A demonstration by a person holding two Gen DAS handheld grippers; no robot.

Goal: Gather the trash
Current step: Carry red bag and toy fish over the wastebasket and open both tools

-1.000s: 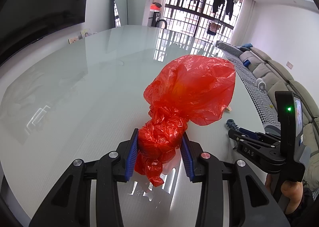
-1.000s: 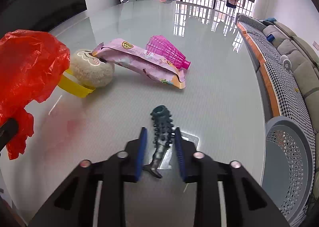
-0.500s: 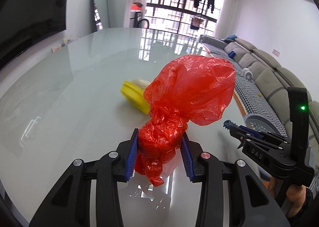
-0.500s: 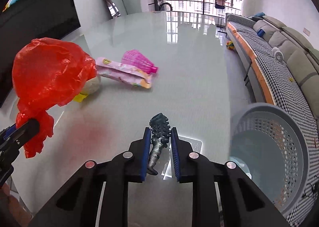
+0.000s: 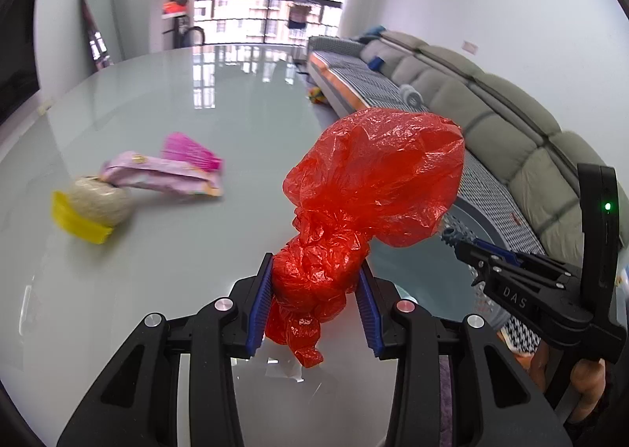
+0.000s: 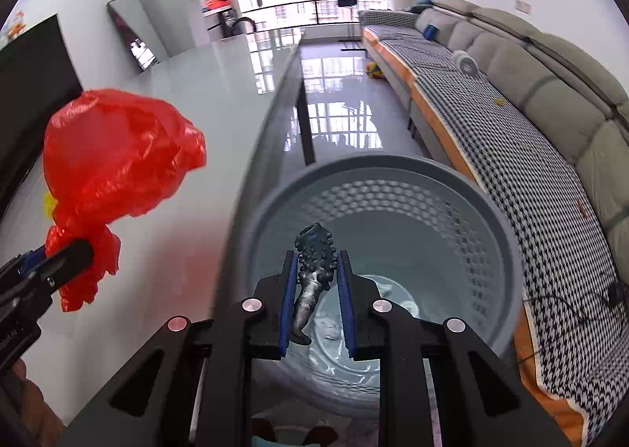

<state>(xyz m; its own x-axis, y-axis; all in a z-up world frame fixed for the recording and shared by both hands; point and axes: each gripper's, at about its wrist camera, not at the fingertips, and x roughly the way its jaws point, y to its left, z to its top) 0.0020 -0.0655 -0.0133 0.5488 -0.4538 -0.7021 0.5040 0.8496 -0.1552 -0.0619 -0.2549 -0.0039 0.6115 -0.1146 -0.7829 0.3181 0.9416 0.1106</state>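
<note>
Left hand-held gripper point(image 5: 314, 301) clamps red plastic bag point(image 5: 369, 187); pink wrapper point(image 5: 161, 177) on glass table point(image 5: 177, 101).

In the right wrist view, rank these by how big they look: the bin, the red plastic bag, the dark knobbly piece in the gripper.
1. Bin, largest; its rim spans much of the frame.
2. Red plastic bag, clearly smaller than the bin.
3. Dark knobbly piece, smallest, though it sits closest to the camera.
</note>
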